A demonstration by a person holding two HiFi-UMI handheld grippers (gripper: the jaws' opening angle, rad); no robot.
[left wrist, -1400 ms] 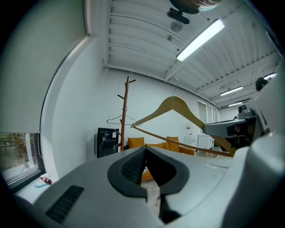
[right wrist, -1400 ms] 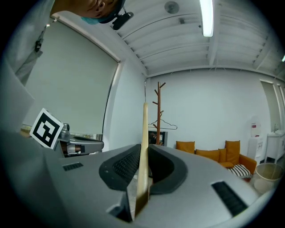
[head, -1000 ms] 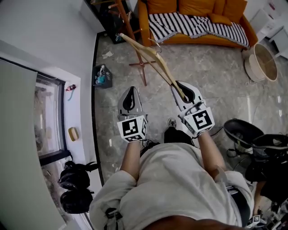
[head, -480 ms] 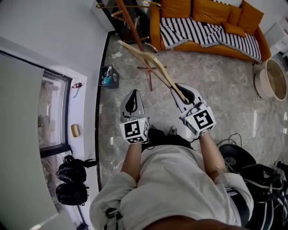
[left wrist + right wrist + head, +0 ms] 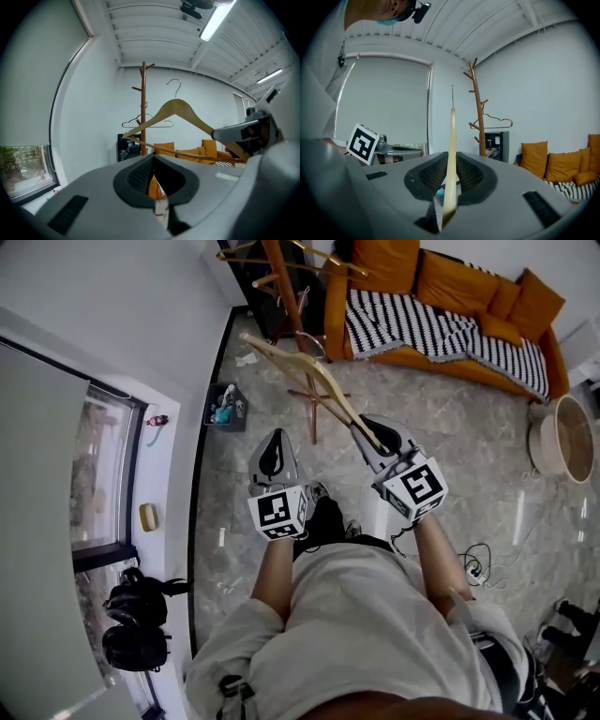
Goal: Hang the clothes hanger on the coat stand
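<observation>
Right gripper (image 5: 379, 439) is clamped on one end of the single wooden hanger (image 5: 176, 106), with the wood pinched edge-on between its two jaws. In the head view the hanger reaches from that grip toward 11 o'clock. In the left gripper view its metal hook stands uppermost.

Left gripper (image 5: 272, 439), at 9 o'clock of the right one, has its jaws drawn together with nothing between them.

One coat stand (image 5: 143, 108) rises beyond the wooden hanger at 12 o'clock, apart from it. One thin dark hanger (image 5: 148, 123) hangs on one of its pegs. That makes two hangers, two grippers and one stand.

One orange sofa (image 5: 469, 282) with one striped blanket (image 5: 422, 329) lies at 1 o'clock.
</observation>
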